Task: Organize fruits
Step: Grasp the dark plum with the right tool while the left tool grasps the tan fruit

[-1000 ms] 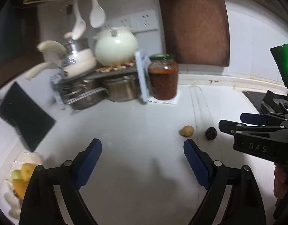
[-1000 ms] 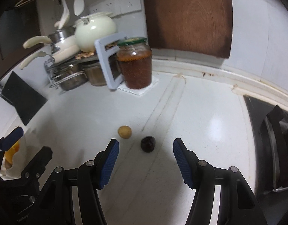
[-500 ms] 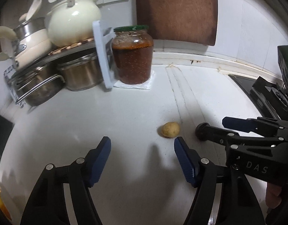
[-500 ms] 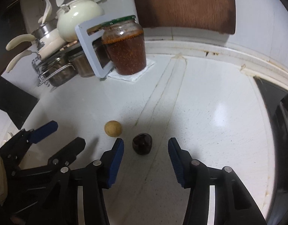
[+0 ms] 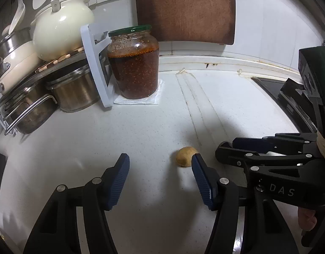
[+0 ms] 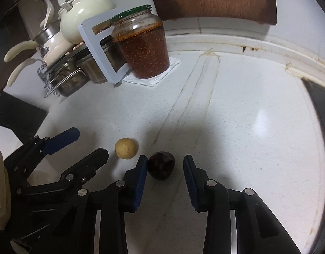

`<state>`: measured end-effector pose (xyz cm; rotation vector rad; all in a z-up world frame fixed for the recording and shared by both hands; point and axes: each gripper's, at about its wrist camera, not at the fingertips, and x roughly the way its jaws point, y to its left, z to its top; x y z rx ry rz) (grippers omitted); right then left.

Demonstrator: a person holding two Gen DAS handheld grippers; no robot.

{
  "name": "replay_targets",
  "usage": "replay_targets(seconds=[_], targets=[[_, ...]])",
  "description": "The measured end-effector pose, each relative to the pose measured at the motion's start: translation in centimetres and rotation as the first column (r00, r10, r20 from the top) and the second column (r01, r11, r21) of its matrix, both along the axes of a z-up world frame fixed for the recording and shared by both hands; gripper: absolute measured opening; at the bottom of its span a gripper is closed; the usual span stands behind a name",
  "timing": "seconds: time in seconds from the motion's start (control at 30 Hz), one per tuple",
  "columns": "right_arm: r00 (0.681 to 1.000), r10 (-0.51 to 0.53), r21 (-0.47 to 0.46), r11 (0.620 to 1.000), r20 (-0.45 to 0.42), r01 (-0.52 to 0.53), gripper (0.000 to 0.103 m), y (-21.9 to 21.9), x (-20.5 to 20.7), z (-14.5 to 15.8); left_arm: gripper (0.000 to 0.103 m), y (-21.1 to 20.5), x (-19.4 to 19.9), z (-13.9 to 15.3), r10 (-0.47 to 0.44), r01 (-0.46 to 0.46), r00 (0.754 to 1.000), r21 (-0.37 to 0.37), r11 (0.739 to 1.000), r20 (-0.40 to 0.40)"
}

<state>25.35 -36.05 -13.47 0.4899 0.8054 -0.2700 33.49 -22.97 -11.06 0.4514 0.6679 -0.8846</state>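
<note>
**Two claws closing by two small fruits**

Your right claw [image 6: 163, 170] is closing, its jaws apart around the dark fruit [image 6: 161, 165], one pad touching it. Your left claw [image 5: 160, 176] is closing too; the yellow fruit [image 5: 185, 156] sits just ahead of its right pad. The claws crowd each other. Beyond them, open counter [image 5: 141, 127] reaches the jar [image 5: 133, 63] and pots [image 5: 73, 93].

Both jaws were closing: the left hand-held gripper [image 5: 160, 165] at lower centre, the right hand-held gripper [image 6: 165, 166] at lower centre, neither gripping.
</note>
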Motion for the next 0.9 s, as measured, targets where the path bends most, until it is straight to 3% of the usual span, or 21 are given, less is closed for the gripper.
replay_targets(seconds=[0.07, 0.2, 0.53, 0.6, 0.67, 0.73, 0.9], targets=[[1.0, 0.015, 0.039, 0.999, 0.008, -0.015, 0.03, -0.2, 0.3, -0.2, 0.059, -0.1, 0.0, 0.0, 0.006, -0.006, 1.0, 0.004, 1.0, 0.007], [1.0, 0.023, 0.035, 0.999, 0.007, -0.024, 0.029, -0.1, 0.4, -0.2, 0.06, -0.2, 0.1, -0.1, 0.008, -0.008, 1.0, 0.002, 1.0, -0.006], [0.999, -0.041, -0.07, 0.997, 0.008, 0.042, 0.029, -0.8, -1.0, 1.0, 0.06, -2.7, -0.6, -1.5, -0.011, 0.012, 0.999, 0.031, 0.999, -0.042], [0.999, -0.048, -0.069, 0.997, 0.003, 0.048, 0.029, -1.1, -1.1, 0.9, 0.053, -3.4, -0.4, -1.8, -0.009, 0.011, 0.998, 0.042, 0.999, -0.055], [0.999, -0.054, -0.062, 0.997, -0.002, 0.054, 0.029, -1.5, -1.2, 0.8, 0.037, -3.8, -0.3, -2.1, -0.009, 0.013, 0.998, 0.051, 0.999, -0.068], [0.998, -0.06, -0.058, 0.997, -0.007, 0.06, 0.029, -1.7, -1.2, 0.6, 0.028, -4.0, -0.3, -2.3, -0.007, 0.012, 0.997, 0.055, 0.998, -0.083], [0.998, -0.068, -0.061, 0.996, -0.012, 0.067, 0.029, -1.8, -1.6, 0.5, 0.028, -3.7, -0.9, -2.2, 0.005, -0.002, 0.997, 0.043, 0.999, -0.073]])
